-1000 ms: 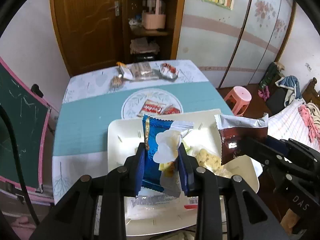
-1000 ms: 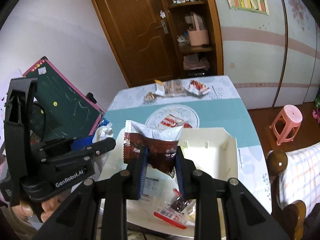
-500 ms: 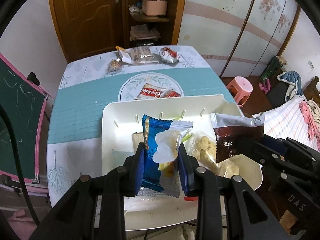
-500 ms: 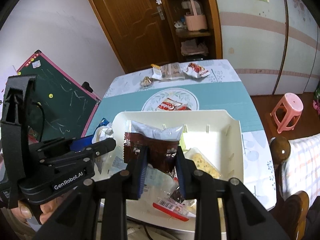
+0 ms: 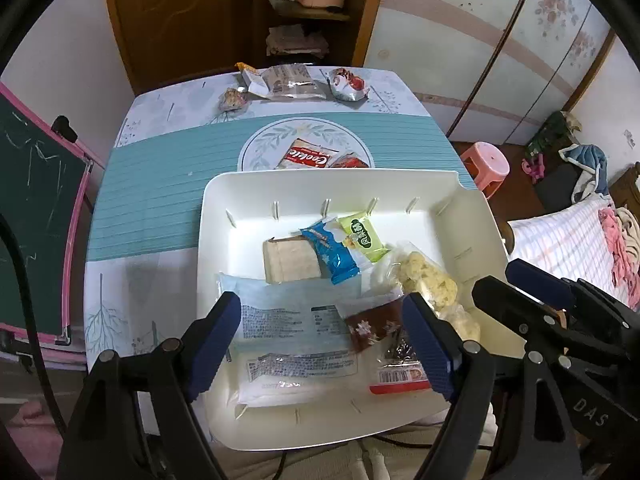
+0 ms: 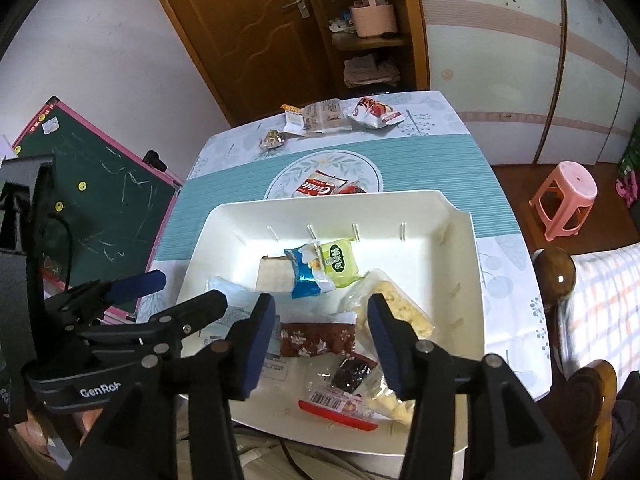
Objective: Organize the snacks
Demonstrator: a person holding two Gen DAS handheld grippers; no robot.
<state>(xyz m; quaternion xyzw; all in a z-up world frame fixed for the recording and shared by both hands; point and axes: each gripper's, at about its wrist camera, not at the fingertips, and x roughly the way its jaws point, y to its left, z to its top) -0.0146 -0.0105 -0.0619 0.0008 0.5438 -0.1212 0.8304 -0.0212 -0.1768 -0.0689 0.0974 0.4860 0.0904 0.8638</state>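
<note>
Now, left gripper (image 5: 322, 346): my jaws wide, empty.
Right gripper (image 6: 322, 340): wide, empty.
Cookie packet (image 5: 307, 157): light, crinkly, slippery — I'd pinch its sealed edge.

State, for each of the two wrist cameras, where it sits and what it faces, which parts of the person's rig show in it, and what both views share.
Left wrist: sits on the left gripper, looking down over its open jaws into the white tray; the right gripper shows at its right edge.
Right wrist: sits on the right gripper, jaws open, above the same tray; the left gripper shows at its left edge.
Shared: tray, blue packet, brown packet, table, door.
</note>
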